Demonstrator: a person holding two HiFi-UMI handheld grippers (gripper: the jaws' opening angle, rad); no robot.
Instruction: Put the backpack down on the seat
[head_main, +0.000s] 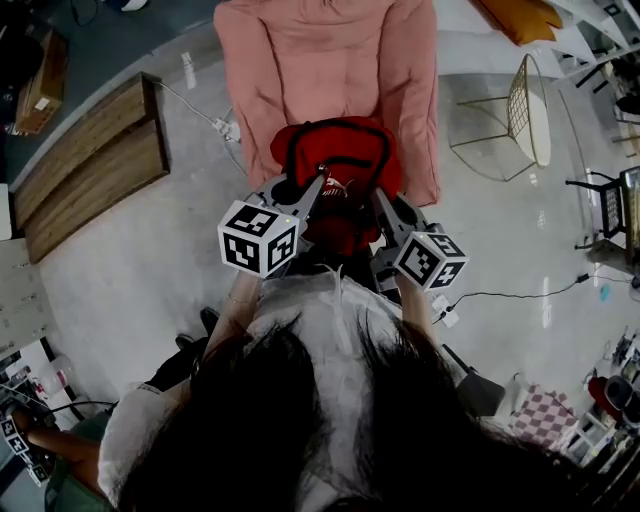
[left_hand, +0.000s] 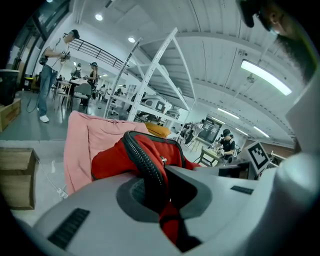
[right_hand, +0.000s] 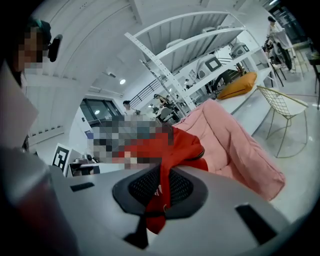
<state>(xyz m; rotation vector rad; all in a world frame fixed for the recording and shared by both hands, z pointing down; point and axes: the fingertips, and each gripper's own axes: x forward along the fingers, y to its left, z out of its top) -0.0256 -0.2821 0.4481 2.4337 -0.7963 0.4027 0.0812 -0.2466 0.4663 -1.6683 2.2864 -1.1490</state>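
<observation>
Left gripper view: my left gripper (left_hand: 161, 197) has its jaws clamped on the black zipped rim of the red backpack (left_hand: 112, 160), and red cloth bunches out below the pads. The rim is a firm place to grip, so the load hangs from it without slipping.

Right gripper view: my right gripper (right_hand: 159, 192) has its jaws pinched together on a fold of red fabric at the bag's other side. With one grip on each side, the backpack stays level and its mouth faces up toward me.

Head view: both grippers reach forward from my chest, with the bag hanging between their tips. It hangs over the front part of the pink padded seat (head_main: 320, 60). I cannot tell whether its base touches the cushion, since the bag's own body hides that.

My judgement is that the put-down is not finished. The bag should go lower and further onto the cushion before I release it. If I let go too near the front edge, it may roll off onto the floor (head_main: 130, 270).

Beyond the seat, a wire chair (head_main: 525, 110) stands well apart on the right, and a wooden platform (head_main: 90, 165) lies to the left.
</observation>
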